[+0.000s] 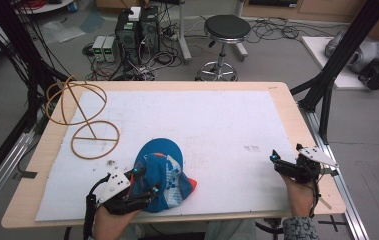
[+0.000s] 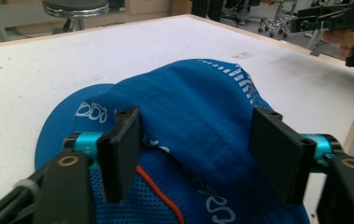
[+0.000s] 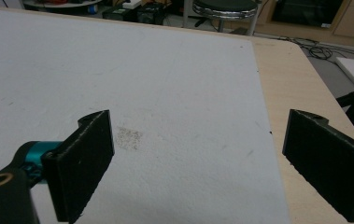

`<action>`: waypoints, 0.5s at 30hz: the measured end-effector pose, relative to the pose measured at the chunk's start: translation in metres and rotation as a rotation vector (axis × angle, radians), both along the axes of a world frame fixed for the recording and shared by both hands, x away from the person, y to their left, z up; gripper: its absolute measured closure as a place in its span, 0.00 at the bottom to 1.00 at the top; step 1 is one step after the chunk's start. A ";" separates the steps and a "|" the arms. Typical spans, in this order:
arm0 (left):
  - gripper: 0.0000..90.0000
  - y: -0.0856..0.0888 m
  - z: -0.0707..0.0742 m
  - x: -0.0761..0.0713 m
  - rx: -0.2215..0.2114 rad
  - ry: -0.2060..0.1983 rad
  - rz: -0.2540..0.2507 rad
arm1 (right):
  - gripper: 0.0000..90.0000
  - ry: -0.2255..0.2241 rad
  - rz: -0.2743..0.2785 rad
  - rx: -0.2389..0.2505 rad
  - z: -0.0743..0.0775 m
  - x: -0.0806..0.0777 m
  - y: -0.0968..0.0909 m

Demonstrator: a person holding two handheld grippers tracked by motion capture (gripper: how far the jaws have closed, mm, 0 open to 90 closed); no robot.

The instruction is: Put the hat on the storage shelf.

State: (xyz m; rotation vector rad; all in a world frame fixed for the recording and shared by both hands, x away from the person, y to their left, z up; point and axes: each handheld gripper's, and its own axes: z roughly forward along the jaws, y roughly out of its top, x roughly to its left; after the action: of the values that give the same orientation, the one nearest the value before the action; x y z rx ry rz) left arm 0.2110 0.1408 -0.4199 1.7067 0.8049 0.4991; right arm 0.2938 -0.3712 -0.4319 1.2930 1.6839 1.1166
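A blue cap (image 1: pixel 164 165) with white lettering, orange trim and a mesh back lies on the white mat near the table's front edge. My left gripper (image 1: pixel 147 181) reaches over its near side. In the left gripper view the cap (image 2: pixel 193 93) bulges up between the two black pads (image 2: pixel 123 154), which press into the soft crown from either side, bunching the fabric. My right gripper (image 1: pixel 287 152) hovers at the front right of the table. In the right gripper view its jaws (image 3: pixel 198 158) stand wide apart, with bare mat between them.
A wooden wire hat stand (image 1: pixel 79 117) with a round base stands at the back left of the table. The white mat (image 1: pixel 202 115) covers most of the tabletop. Beyond the far edge are a black stool (image 1: pixel 225 30), computer boxes and cables on the floor.
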 end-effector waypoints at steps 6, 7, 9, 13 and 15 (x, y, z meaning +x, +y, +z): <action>0.51 -0.001 -0.001 0.003 0.003 0.002 -0.014 | 0.09 0.003 -0.001 0.000 0.000 -0.001 0.000; 0.53 -0.001 -0.001 0.003 0.004 0.006 -0.017 | 0.09 0.000 -0.001 -0.003 0.000 -0.001 0.000; 0.61 -0.001 -0.001 0.003 0.004 -0.002 -0.026 | 0.09 -0.002 -0.004 -0.004 0.000 -0.001 -0.001; 0.73 -0.001 0.000 0.003 0.004 -0.020 -0.041 | 0.09 0.003 -0.010 0.004 0.000 -0.002 -0.002; 0.83 0.000 0.000 0.003 0.005 -0.036 -0.053 | 0.09 0.000 -0.010 0.000 0.000 -0.001 -0.003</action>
State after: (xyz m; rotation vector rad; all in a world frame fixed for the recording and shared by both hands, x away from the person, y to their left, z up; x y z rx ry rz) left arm 0.2138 0.1404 -0.4194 1.7146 0.7316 0.4944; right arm 0.2925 -0.3743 -0.4320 1.2996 1.6757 1.1110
